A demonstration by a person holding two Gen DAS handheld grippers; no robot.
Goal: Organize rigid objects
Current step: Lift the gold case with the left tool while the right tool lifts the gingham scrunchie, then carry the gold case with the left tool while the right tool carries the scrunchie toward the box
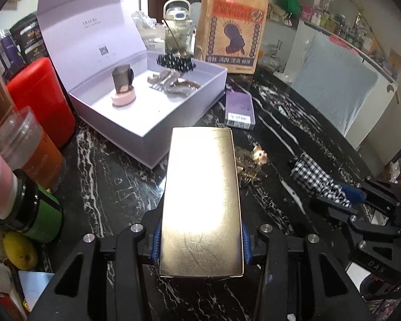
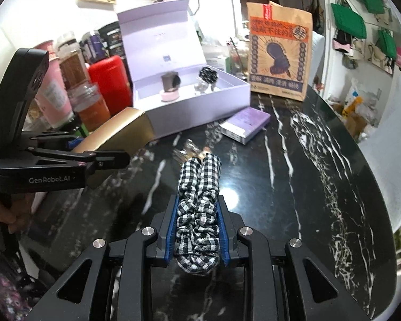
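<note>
Left gripper: fingers pressed against the two long sides of the gold box, which is held above the worktop and points toward the open lilac box.
Right gripper: fingers pinching the checked scrunchie, squeezed into two folds between the blue pads.
Risk, gold box: the faces look smooth and glossy and the grip sits near one end, so the free end may sag or slide out if tilted on the way to the lilac box.
Risk, placement: a pink-based bottle, a clear hair claw and a dark spotted scrunchie already occupy the lilac box; a low entry could knock the bottle over or catch the near wall.
Risk, crowding: jars and a red canister stand close on the left; a wide swing could strike them.
Appearance, gold box: a flat rectangular carton, metallic gold, fine scratches, strong glare on top.
Appearance, checked scrunchie: black-and-white gingham, gathered, soft.
Unplaced items: a purple carton and a small ornament lie on the worktop.
</note>
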